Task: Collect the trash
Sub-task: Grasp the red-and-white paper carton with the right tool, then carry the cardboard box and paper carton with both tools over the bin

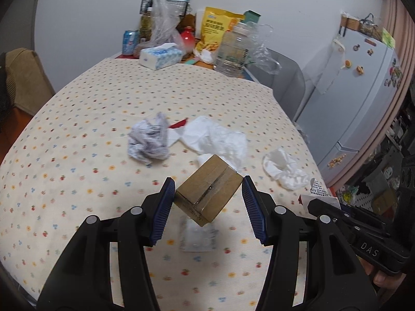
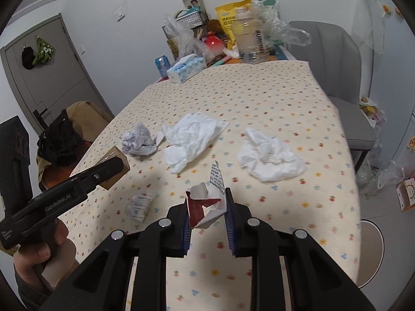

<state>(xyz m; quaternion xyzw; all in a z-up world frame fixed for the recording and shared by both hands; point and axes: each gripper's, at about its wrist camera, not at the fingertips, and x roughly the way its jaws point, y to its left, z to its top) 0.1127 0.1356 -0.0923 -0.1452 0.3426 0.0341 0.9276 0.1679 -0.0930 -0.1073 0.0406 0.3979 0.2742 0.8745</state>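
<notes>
Left claw (image 1: 207, 202) and right claw (image 2: 207, 208) both clamped.

Cream desk (image 1: 77, 129) cloth dotted with small coloured flowers; brown cardboard box (image 1: 207, 194); white tissues (image 2: 269, 155) beyond the box; black-printed paper ball (image 1: 149, 142); red-and-white wrapper (image 2: 205, 204); blue-padded black tool (image 1: 207, 207)

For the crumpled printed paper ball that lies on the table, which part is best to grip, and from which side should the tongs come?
Grip the crumpled printed paper ball across its bulky middle, coming from above with the fingers on its two free sides. It is a rounded lump lying on the tablecloth, with no handle or flat edge. Its right side lies close to the white tissue, so keep that finger tight to the ball.
</notes>
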